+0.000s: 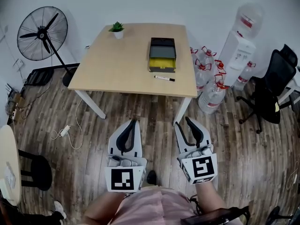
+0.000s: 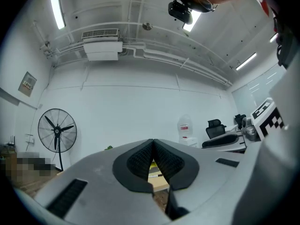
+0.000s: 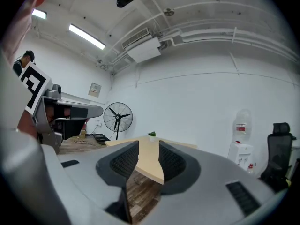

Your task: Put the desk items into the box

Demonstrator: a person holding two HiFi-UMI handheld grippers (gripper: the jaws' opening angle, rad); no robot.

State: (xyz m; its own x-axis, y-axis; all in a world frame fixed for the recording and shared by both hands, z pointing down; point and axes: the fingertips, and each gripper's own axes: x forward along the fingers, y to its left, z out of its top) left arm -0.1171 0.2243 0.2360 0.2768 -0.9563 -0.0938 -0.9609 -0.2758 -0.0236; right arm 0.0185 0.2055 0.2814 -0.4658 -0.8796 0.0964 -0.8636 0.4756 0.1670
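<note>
A black and yellow box (image 1: pixel 162 54) stands on the wooden desk (image 1: pixel 122 64), toward its right side. A black-and-white marker pen (image 1: pixel 164 78) lies just in front of the box. At the desk's far edge sits a small potted plant (image 1: pixel 117 29). Both grippers hang over the floor, short of the desk. My left gripper (image 1: pixel 134 122) has its tips together and holds nothing; its pads (image 2: pixel 140 161) meet at the top. My right gripper (image 1: pixel 182 122) is open and empty; the desk (image 3: pixel 150 161) and the plant (image 3: pixel 152 134) show through the gap between its pads.
A standing fan (image 1: pixel 41 33) is at the back left. A water dispenser (image 1: pixel 239 46) and several water bottles (image 1: pixel 208 74) crowd the desk's right corner, with an office chair (image 1: pixel 272 86) beyond. A round table (image 1: pixel 7 163), a black stool (image 1: pixel 33 170) and a floor cable (image 1: pixel 65 130) lie left.
</note>
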